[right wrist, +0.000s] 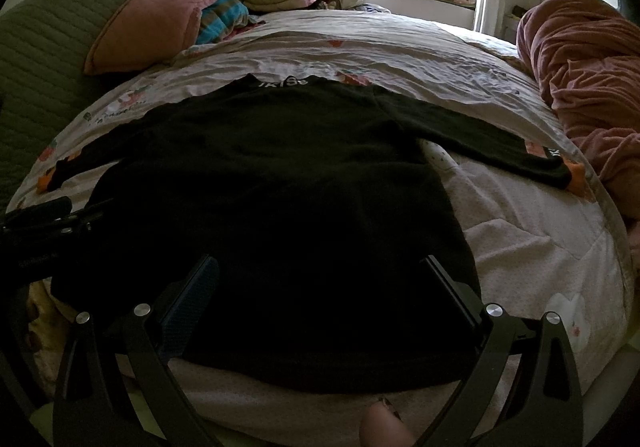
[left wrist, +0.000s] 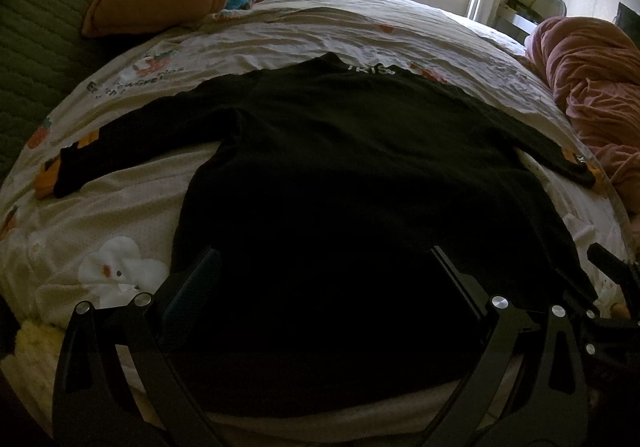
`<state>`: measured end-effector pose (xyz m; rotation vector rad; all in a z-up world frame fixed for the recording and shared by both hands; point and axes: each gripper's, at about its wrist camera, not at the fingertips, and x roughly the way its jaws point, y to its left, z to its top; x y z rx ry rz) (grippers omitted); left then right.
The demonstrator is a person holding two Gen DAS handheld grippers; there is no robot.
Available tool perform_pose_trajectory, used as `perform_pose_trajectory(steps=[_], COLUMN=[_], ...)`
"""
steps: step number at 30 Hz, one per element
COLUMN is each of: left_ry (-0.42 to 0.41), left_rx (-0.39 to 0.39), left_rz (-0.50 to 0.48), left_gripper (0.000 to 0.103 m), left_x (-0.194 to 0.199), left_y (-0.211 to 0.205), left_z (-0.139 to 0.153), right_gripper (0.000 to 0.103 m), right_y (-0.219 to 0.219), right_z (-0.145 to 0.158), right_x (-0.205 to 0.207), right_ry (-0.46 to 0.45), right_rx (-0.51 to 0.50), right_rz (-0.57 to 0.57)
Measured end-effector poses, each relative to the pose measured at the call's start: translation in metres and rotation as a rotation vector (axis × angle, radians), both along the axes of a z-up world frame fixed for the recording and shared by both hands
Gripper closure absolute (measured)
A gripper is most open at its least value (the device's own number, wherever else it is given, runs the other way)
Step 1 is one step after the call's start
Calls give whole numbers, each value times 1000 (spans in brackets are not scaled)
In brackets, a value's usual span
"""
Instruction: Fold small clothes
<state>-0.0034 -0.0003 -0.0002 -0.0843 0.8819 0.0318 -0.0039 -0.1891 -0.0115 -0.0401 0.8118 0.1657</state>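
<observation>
**While the top lies flat: take the sleeves first**

With both sets of fingers spread wide and holding nothing, hover low over the hem end of the black long-sleeved top (left wrist: 320,175). Left gripper (left wrist: 324,287) sits over the hem's left half, right gripper (right wrist: 320,291) over the right half. Spread flat on the printed bedsheet (left wrist: 256,43), collar far, sleeves out to either side. Judged unfolded as yet. Pinch one cuff, not the thick body; lift low, lay the sleeve across the chest, smooth before releasing. Keep clear of the pink blanket (right wrist: 580,59) beside the right cuff.
</observation>
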Motion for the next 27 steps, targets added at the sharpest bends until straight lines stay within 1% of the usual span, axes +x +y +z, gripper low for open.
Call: perform_pose_trajectory(steps=[7,11,16,21,24,27], left_ry=[1,-4,-10,-9,-2,6], left_rx=[-7,-4,2,2,9,0], left_rz=[12,17,19,24,26,25], left_gripper=[8,8,8,8,8,8], left_x=[8,19,34,52,62,75], left_y=[3,5,4,5,5,5], left_z=[2,7,14,17,16,17], right_gripper=[4,4,4,4,4,4], right_y=[1,3,2,3,2,1], right_z=[3,11,22,28,31,34], right_x=[7,20,35,53,65,79], right_ry=[-7,-21,-41,-53,-59,-62], right_rx=[0,-11,-1,-11,-4,5], right_rz=[-5,-11,-15,-16,-20,-25])
